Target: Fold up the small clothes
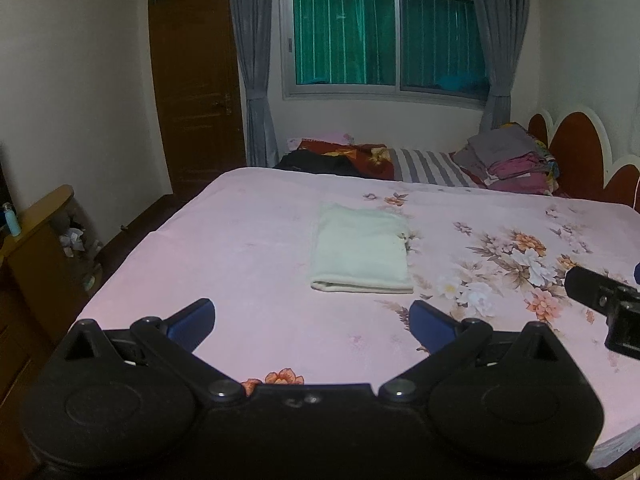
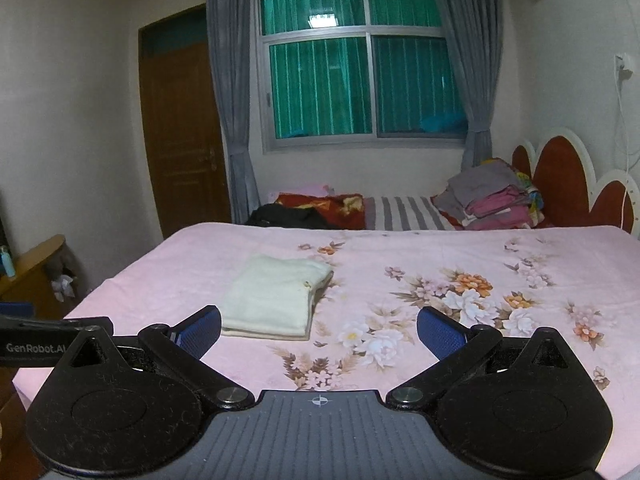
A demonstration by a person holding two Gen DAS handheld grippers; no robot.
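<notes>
A cream garment (image 1: 362, 250) lies folded into a neat rectangle on the pink floral bedspread (image 1: 248, 248). In the right wrist view the same folded garment (image 2: 276, 298) sits left of centre. My left gripper (image 1: 312, 322) hangs open in front of it, above the sheet, with nothing between its blue pads. My right gripper (image 2: 319, 330) is also wide open and empty, just right of the garment's near edge. The right gripper's black body (image 1: 604, 300) shows at the right edge of the left wrist view.
A stack of folded clothes (image 2: 488, 198) sits by the red headboard (image 2: 560, 176) at the far right. Dark clothing (image 2: 292, 214) and a striped pillow (image 2: 408, 208) lie along the far side. A wooden cabinet (image 1: 36, 248) stands left of the bed, a door (image 1: 192, 84) behind.
</notes>
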